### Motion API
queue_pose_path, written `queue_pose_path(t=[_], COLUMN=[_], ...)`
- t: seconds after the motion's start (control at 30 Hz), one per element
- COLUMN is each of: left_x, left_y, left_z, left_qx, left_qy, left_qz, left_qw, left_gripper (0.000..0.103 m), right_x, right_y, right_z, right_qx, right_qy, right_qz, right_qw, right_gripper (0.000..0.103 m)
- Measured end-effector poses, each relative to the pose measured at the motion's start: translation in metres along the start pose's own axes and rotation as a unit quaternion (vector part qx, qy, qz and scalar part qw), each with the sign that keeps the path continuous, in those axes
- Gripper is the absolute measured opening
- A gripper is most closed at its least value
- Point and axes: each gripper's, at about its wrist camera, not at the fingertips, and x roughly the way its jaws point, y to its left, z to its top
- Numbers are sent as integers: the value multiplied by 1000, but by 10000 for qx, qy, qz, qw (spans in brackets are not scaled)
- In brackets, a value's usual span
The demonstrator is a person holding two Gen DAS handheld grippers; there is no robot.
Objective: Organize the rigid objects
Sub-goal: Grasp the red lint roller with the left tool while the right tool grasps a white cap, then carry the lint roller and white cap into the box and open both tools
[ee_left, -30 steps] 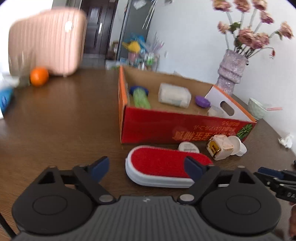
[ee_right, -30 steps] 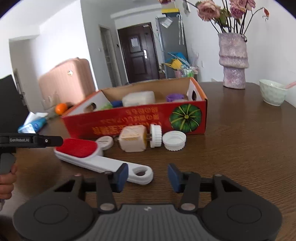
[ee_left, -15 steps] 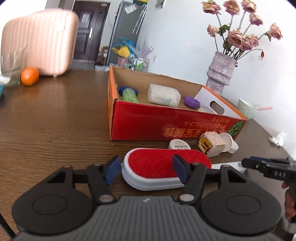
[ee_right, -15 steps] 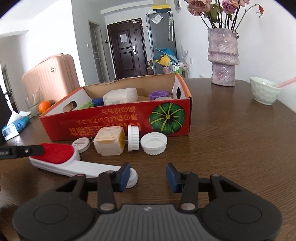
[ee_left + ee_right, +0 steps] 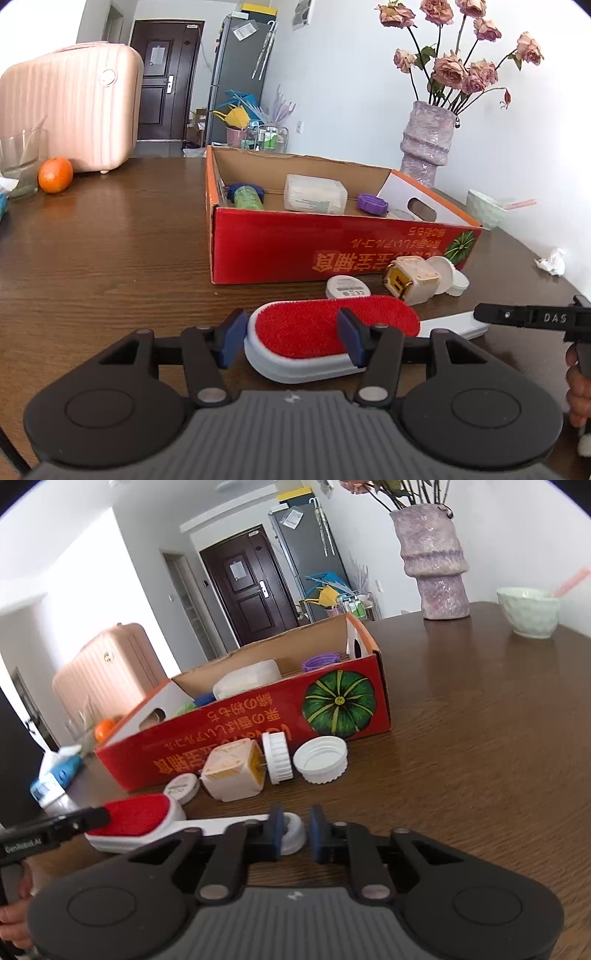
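Note:
A white lint brush with a red pad [image 5: 332, 328] lies on the wooden table in front of the red cardboard box [image 5: 280, 251]. My left gripper [image 5: 291, 341] has its jaws closed around the brush head, one finger on each side. My right gripper [image 5: 295, 834] is closed to a narrow gap around the ringed end of the brush handle [image 5: 293, 830]. The brush head also shows in the right wrist view [image 5: 136, 814]. Loose by the box lie a cream cube-shaped plug [image 5: 234, 771], a small round tin [image 5: 181, 788] and two white lids [image 5: 320, 758].
The box [image 5: 236, 746] holds a white container [image 5: 314, 194], a green-and-blue bottle [image 5: 245, 195] and a purple lid [image 5: 371, 203]. A vase of flowers [image 5: 428, 147], a pale bowl [image 5: 528, 611], an orange [image 5: 55, 175], a glass [image 5: 20, 162] and a pink suitcase [image 5: 74, 110] stand around the table.
Both grippers have moved in on the brush. The left jaws narrowed around the red head; the right jaws narrowed around the handle's ring end and tilted.

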Motion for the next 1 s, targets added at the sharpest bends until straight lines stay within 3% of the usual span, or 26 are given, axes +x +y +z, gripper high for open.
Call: queue_pose_path(t=[0.2,0.4,0.53,0.73,0.87,0.9,1.0], left_x=[-36,-55,-51,-48,-47,-46,-41], left_y=[-15,-34,-33,-38,-29,-25,-17], left_z=[-23,-42,-44,-46,-46,-46,-45], left_qx=[-385,-550,-837,-681,-959,-1078,-1256], left_qy=[-382,-461,-371,-209,-59,-31,129], left_qz=[-83,-176,-211,-133,-258,-291,-397], left_qw=[9985,9973,9956,9974,9950,9937,9912], left_gripper=[56,59,59,61,76,76,74], right_x=[-21,-49,-57,-57,-60,-61,-63], right_y=[-1,-11,-18,-23,-24,-24,-25], right_z=[-14,-28,-32,-30,-28,-27,-26], right_qx=[73,29,137,34,147,169,228], right_qy=[-64,-59,-102,-10,33,17,51], right_qz=[-89,-172,-131,-57,-87,-53,57], right_qw=[9999,9998,9998,10000,9998,9998,9997], right_gripper=[12,12,12,17,25,30,30])
